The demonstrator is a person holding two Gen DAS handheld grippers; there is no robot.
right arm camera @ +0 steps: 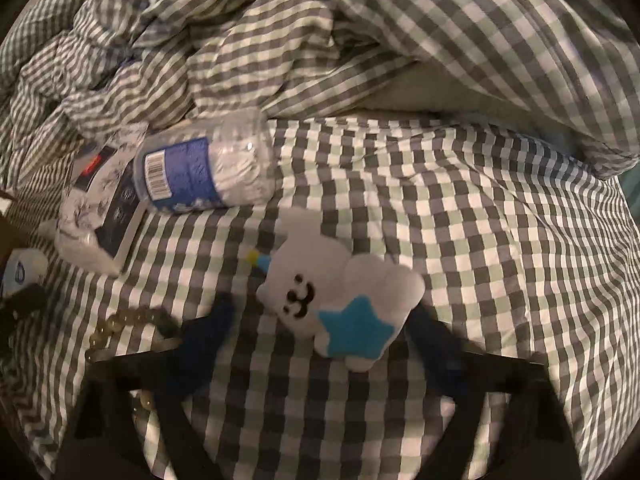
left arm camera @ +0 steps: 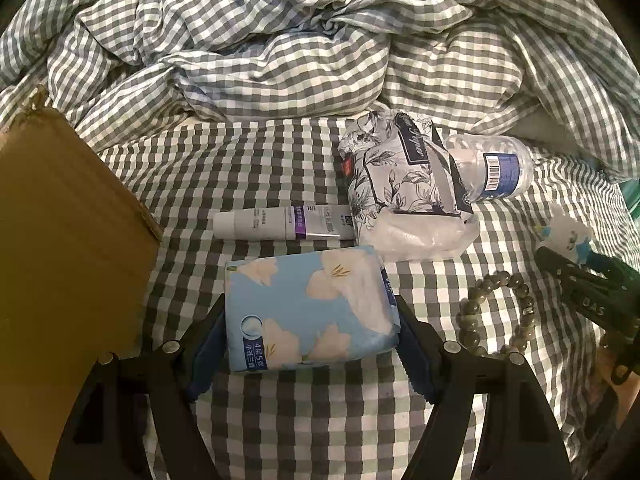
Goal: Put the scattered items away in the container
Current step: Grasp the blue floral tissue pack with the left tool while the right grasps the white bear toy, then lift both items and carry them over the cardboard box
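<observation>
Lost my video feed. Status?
Left gripper clamped on blue tissue pack. Right gripper straddling plush toy. Cardboard box left, unobstructed.

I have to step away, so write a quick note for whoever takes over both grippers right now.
Left gripper: shut on the blue tissue pack, not lifted.
Right gripper: jaws around the white plush toy, grip unconfirmed.
Cardboard box on the left.
Still on the bed: tube, floral tissue bag, bottle, bead bracelet.
No item seen boxed; all remain.
</observation>
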